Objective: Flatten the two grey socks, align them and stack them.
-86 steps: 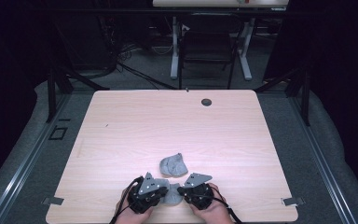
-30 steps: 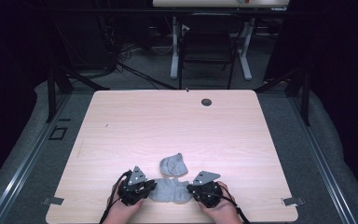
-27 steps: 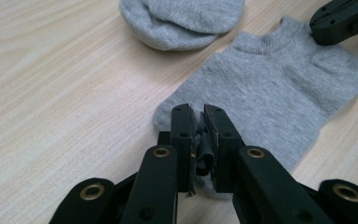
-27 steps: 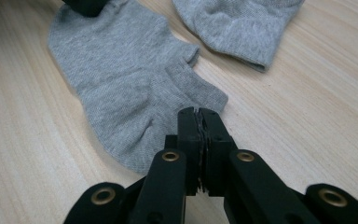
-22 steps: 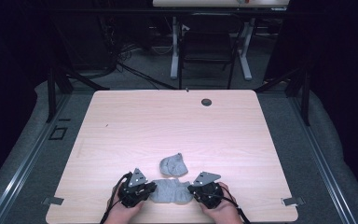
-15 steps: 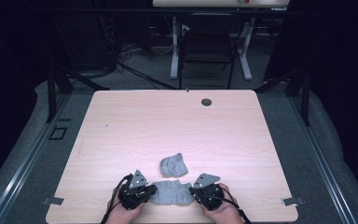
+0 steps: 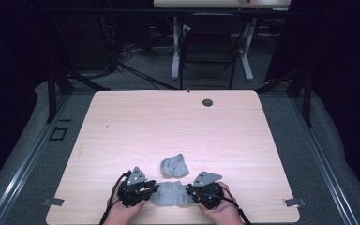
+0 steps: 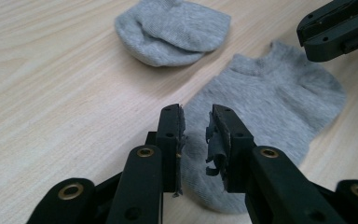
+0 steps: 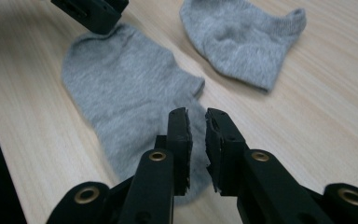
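Left claw (image 8: 196, 116) just eased open narrowly over flat sock (image 8: 261, 130), right claw (image 9: 196, 119) likewise parted, folded sock (image 8: 172, 30) seen beyond.

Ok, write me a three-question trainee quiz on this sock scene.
1. True or false: the flat sock lies between the left gripper and the right gripper.
2. How many grey socks lie on the table? A) one B) two C) three
3. Fill in: the folded sock lies ____ from the person than the flat one.

Key
1. True. Each gripper is at one end of it, jaws a little apart after just opening, with no cloth pinched between them.
2. B
3. Farther
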Available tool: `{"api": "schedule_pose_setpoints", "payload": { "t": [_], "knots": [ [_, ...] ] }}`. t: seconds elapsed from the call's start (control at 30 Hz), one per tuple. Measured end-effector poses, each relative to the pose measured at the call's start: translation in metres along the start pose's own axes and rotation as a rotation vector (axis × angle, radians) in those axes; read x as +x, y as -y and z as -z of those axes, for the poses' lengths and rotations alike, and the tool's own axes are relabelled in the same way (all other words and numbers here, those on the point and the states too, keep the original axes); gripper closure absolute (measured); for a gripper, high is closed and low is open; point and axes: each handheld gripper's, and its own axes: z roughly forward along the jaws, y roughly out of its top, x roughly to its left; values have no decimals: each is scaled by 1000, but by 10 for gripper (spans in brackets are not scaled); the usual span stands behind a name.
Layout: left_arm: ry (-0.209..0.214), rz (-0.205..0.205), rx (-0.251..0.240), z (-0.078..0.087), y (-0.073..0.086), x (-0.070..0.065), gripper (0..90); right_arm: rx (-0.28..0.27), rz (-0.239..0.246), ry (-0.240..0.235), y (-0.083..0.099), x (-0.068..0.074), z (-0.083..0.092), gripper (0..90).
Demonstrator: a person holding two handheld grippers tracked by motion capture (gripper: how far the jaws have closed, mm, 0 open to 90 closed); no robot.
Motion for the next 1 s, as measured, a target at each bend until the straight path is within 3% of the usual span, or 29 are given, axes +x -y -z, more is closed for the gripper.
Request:
{"api": "schedule_pose_setpoints", "payload": {
  "t": [0.17, 0.5, 1.0],
  "knots": [
    [-17, 1, -5, 0, -4, 6, 721, 6, -23, -10, -12, -6, -4, 800],
    [-40, 44, -16, 2, -2, 18, 655, -8, -81, -8, -39, -20, -22, 783],
    [-62, 56, -26, 7, 0, 25, 621, 21, -66, 40, -65, -15, -56, 714]
  ]
}}
